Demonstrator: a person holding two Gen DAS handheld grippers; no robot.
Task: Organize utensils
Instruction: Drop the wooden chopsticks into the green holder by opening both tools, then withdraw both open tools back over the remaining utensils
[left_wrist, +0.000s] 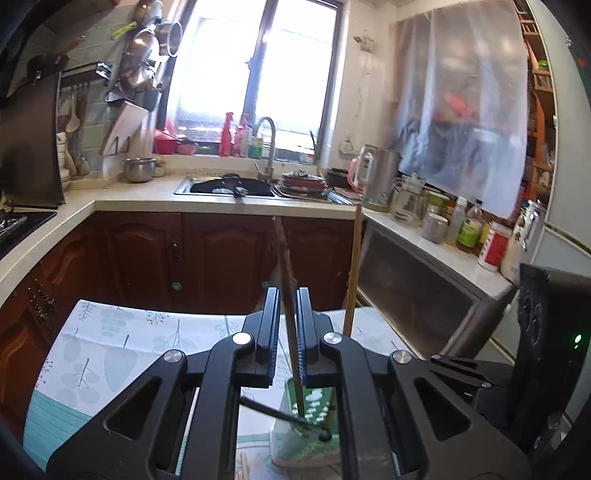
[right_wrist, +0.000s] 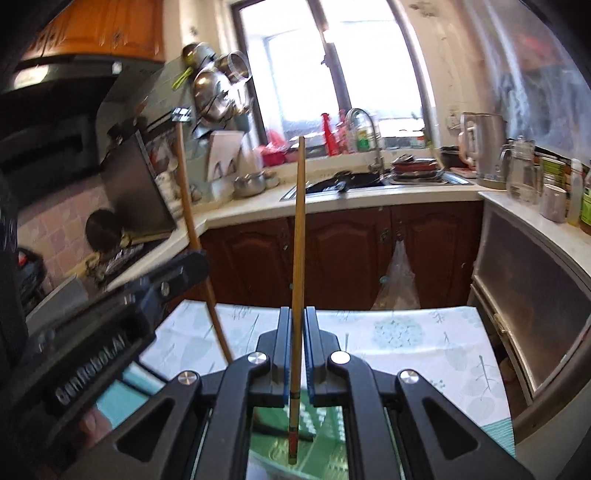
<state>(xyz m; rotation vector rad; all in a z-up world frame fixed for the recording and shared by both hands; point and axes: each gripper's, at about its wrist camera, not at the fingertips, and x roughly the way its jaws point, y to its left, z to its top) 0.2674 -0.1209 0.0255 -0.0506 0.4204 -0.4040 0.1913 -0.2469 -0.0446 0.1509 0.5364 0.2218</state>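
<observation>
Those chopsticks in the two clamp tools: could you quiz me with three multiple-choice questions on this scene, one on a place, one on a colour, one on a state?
1. Where is the green holder?
A. On the leaf-patterned tablecloth, below the grippers
B. In the sink
C. On the windowsill

2. What colour is the chopstick in the right gripper?
A. Silver
B. Light yellow wood, with a red band near its lower end
C. Black

3. How does the left gripper stand?
A. Wide open and empty
B. Lying flat on the cloth
C. Closed on a darker brown chopstick that stands nearly upright

Answers:
1 A, the holder sits on the cloth under both tools.
2 B, the pale stick rises between the pads.
3 C, both pads press the stick.
</observation>
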